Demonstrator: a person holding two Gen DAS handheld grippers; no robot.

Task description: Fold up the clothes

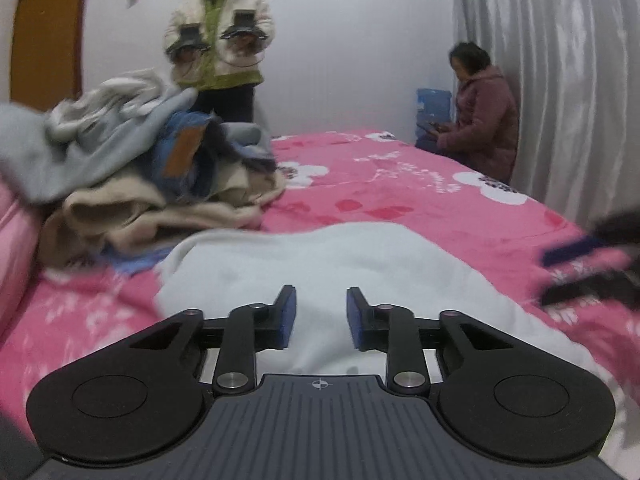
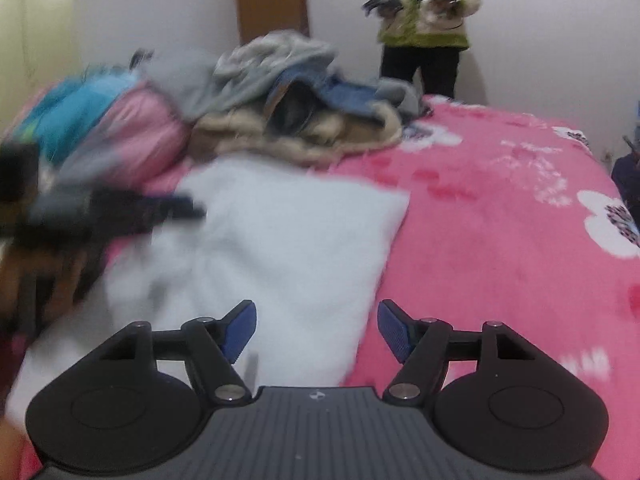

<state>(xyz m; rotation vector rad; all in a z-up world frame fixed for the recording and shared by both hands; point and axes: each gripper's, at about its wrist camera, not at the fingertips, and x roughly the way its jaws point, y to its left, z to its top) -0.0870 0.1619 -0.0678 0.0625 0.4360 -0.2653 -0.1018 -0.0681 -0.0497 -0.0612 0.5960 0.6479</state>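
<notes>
Up close, the left gripper (image 1: pixel 321 316) has its blue pads a narrow gap apart with nothing pinched between them, hovering over the pale blue garment (image 1: pixel 320 264) that lies flat on the pink floral bed (image 1: pixel 400 184). Over in its own view, the right gripper (image 2: pixel 316 330) stands wider, also empty, above the garment's right edge (cloth under its left pad, pink cover under its right). At ten o'clock from the left gripper sits a rumpled pile of clothes (image 1: pixel 152 160), grey and denim over beige. Beyond it, at eleven o'clock, a standing person (image 1: pixel 220 44) holds two more grippers; at two o'clock a seated person (image 1: pixel 484 120) is beside the curtain (image 1: pixel 560 60).
</notes>
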